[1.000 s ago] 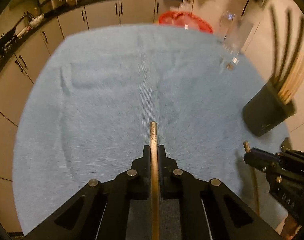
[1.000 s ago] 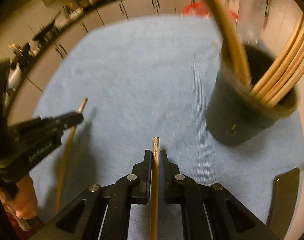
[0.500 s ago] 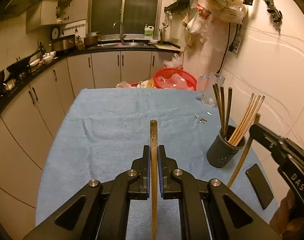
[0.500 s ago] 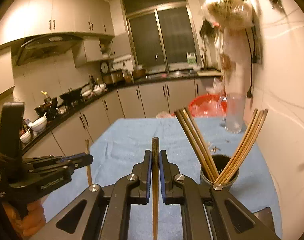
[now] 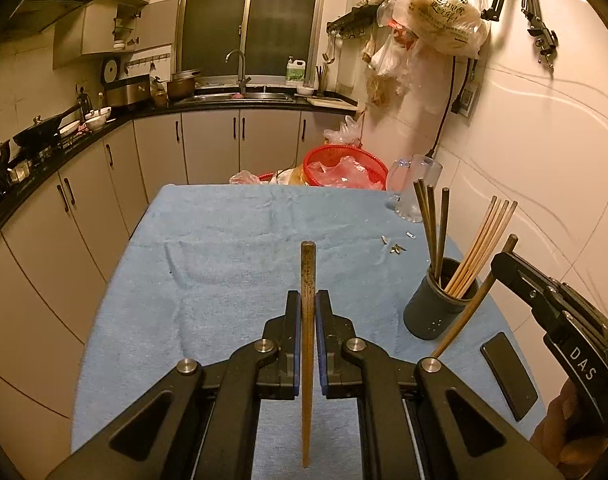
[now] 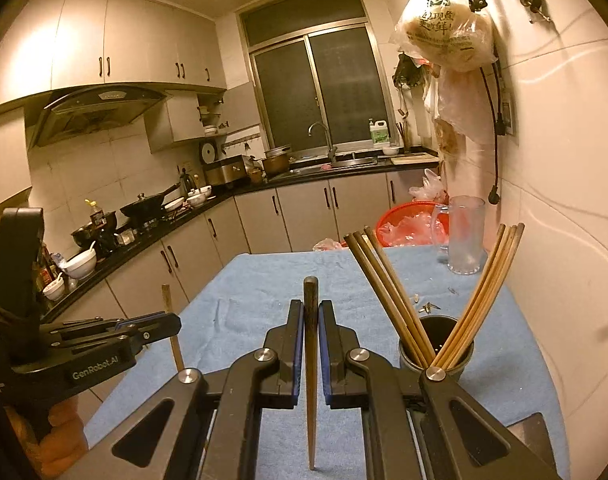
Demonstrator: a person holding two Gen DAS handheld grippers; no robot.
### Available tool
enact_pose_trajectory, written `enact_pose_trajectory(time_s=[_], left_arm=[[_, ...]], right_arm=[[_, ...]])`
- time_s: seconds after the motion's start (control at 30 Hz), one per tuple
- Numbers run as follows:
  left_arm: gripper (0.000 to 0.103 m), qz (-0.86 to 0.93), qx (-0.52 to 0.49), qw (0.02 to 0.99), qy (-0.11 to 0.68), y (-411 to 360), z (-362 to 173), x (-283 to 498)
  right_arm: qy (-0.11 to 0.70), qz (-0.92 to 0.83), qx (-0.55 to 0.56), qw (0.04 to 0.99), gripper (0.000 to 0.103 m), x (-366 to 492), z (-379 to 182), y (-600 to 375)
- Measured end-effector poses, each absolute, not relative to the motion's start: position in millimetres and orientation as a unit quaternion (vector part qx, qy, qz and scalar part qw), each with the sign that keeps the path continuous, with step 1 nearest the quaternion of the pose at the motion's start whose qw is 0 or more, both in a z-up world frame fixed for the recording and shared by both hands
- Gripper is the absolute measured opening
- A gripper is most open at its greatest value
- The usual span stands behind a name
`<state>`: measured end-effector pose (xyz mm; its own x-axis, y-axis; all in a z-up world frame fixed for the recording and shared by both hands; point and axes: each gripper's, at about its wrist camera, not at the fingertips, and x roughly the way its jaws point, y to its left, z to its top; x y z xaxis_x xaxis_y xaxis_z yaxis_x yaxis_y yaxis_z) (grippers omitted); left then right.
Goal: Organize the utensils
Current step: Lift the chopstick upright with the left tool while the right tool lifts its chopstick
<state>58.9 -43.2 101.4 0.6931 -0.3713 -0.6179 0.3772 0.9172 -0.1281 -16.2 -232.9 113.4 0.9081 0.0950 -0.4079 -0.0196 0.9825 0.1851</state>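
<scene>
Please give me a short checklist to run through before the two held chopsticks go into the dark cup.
1. Left tongs clamped on their chopstick: ok.
2. Right tongs clamped on their chopstick: ok.
3. Dark cup upright on the blue towel: ok.
4. Room left in the cup between the chopsticks already there: cannot tell.
5. Black phone clear of the cup: ok.

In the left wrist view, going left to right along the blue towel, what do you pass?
Chopstick held in the left gripper → dark utensil cup with chopsticks → black phone lying flat → right gripper gripping its own chopstick, which crosses in front of the cup.
</scene>
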Motion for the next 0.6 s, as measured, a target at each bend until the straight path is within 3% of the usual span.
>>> enact_pose_trajectory(time_s=[0.6], left_arm=[[0.007,-0.204,0.011,0.922,0.33,-47.5,104.6,56.3]], right_arm=[[0.207,0.031,0.094,0.973,0.008,-17.7,115.3,-233.1]])
